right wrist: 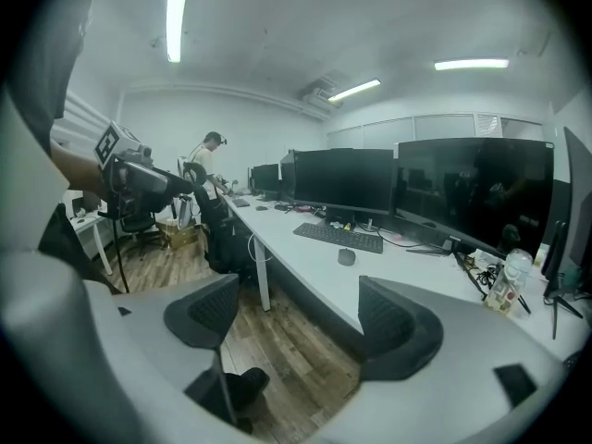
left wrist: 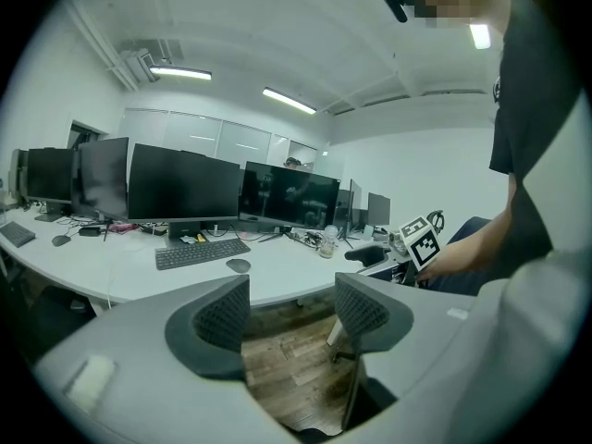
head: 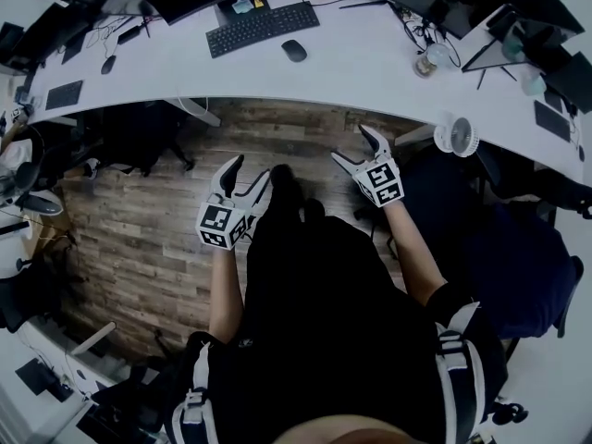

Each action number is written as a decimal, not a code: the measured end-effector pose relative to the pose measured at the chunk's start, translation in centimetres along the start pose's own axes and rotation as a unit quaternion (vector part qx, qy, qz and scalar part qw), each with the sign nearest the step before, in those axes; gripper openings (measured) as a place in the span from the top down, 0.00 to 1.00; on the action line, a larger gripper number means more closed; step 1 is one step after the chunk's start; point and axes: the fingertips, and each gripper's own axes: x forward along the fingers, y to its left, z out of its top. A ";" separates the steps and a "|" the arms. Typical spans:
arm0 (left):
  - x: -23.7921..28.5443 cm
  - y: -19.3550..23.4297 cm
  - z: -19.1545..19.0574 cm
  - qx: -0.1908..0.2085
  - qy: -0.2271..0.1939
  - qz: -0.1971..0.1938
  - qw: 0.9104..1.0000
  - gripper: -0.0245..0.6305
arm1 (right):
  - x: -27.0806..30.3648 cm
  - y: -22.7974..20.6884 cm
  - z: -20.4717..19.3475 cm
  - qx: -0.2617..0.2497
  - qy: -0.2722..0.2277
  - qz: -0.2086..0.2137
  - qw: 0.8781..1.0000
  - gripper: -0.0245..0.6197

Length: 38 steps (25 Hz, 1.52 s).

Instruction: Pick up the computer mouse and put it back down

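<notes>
Computer mouse: flat on the white desk, just right of the black keyboard, well apart from both grippers.

Edges: curved front desk edge between mouse and grippers. Bare desktop on the near side of the mouse, through to that edge. Clear bottle and cable tangle further right on the desk. Small white fan at the desk edge, near the right gripper. Dark office chair to the right of the person.

Open room: wooden floor below both grippers, short of the desk.

Left gripper: held over the floor, pointing toward the desk. Jaws spread wide, gripping nothing, touching nothing; floor planks in the gap.

Right gripper: slightly closer to the desk edge. Jaws likewise spread wide, empty, in contact with nothing.
</notes>
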 end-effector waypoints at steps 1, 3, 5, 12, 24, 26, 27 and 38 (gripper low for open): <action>0.4 0.1 0.0 0.000 0.002 -0.004 1.000 0.54 | 0.1 -0.4 0.1 -0.001 0.001 -0.002 1.000 0.34; 1.4 0.3 0.0 0.001 0.006 -0.012 1.000 0.54 | 0.4 -1.4 0.2 0.001 0.003 -0.009 1.000 0.34; 2.4 0.6 0.1 0.003 0.010 -0.023 1.000 0.54 | 0.6 -2.3 0.1 0.005 0.006 -0.018 1.000 0.34; 5.8 4.6 2.0 0.010 0.006 -0.045 0.999 0.54 | 3.7 -3.8 0.7 0.013 0.024 -0.026 0.999 0.34; 12.3 13.1 6.1 0.014 0.003 -0.070 0.997 0.54 | 12.2 -8.5 6.4 0.011 0.021 -0.042 0.999 0.34; 12.9 14.6 6.5 0.017 0.005 -0.074 0.997 0.54 | 13.8 -8.7 7.4 0.011 0.018 -0.045 0.999 0.34; 13.1 15.4 6.7 0.017 0.005 -0.076 0.997 0.54 | 14.5 -8.8 7.9 0.011 0.016 -0.046 0.999 0.34; 14.4 21.0 6.7 0.019 0.002 -0.081 0.997 0.54 | 20.0 -8.3 9.6 0.010 0.022 -0.047 0.999 0.34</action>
